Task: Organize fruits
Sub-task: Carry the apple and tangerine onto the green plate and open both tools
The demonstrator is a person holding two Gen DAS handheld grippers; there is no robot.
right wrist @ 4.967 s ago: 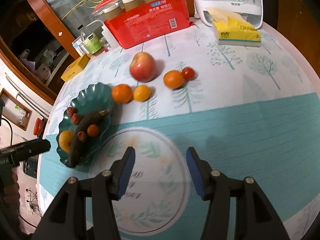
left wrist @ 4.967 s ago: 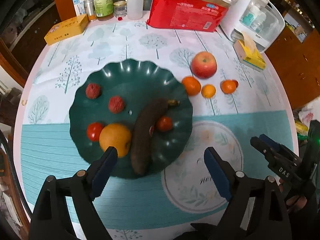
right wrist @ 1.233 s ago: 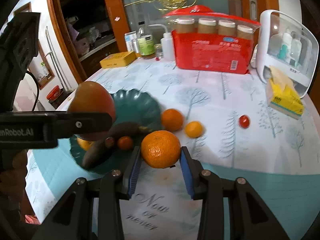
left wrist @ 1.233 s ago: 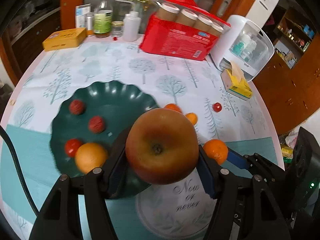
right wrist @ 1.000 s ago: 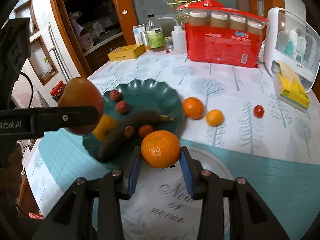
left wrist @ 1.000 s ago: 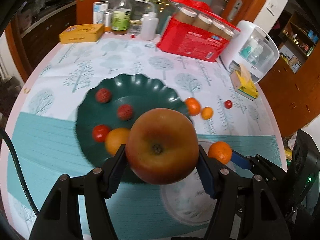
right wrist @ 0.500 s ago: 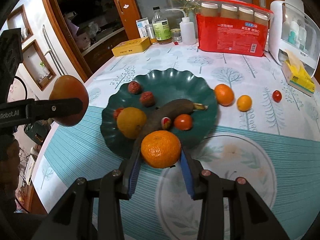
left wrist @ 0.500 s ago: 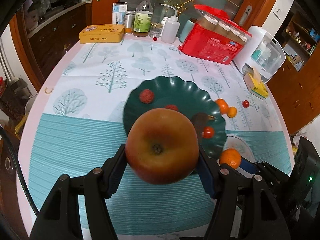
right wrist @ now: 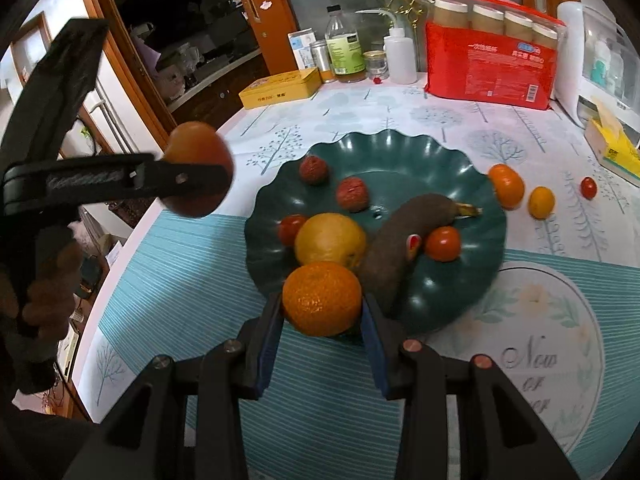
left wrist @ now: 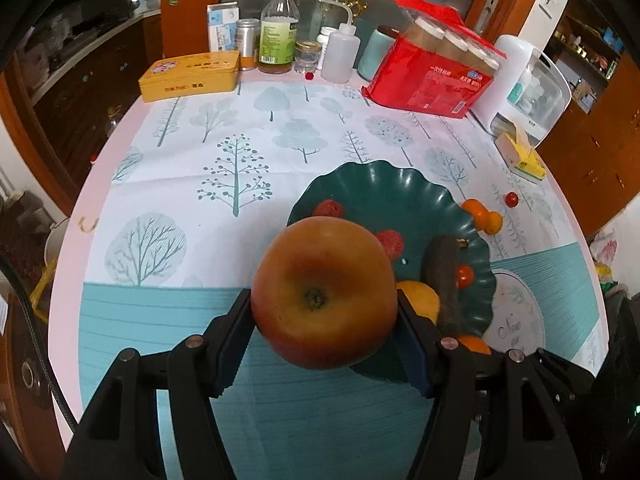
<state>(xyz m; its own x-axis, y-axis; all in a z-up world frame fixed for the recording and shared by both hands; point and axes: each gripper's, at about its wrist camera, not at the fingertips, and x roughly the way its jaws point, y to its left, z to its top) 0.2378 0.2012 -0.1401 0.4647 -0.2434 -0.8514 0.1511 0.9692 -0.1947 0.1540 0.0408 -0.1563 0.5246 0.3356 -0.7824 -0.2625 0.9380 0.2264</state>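
My left gripper [left wrist: 322, 314] is shut on a big red apple [left wrist: 324, 296], held in the air above the tablecloth just left of the green scalloped plate [left wrist: 400, 178]. From the right wrist view that apple [right wrist: 196, 168] hangs beyond the plate's left rim. My right gripper [right wrist: 322, 316] is shut on a mandarin [right wrist: 322, 298] over the near rim of the plate [right wrist: 380, 144]. The plate holds a dark banana [right wrist: 404, 236], an orange [right wrist: 330, 238], small tomatoes and two rough red fruits.
Two mandarins [right wrist: 506, 185] and a cherry tomato [right wrist: 588, 187] lie on the cloth right of the plate. At the back stand a yellow tin [left wrist: 190, 75], bottles [left wrist: 278, 30], a red pack [left wrist: 436, 76], a white appliance [left wrist: 532, 84] and a tissue box [left wrist: 520, 156]. The round table's edge curves close on the left.
Both grippers have carried their fruit leftward over the table. The plate has slid to the right in both views, and the apple now sits left of it.
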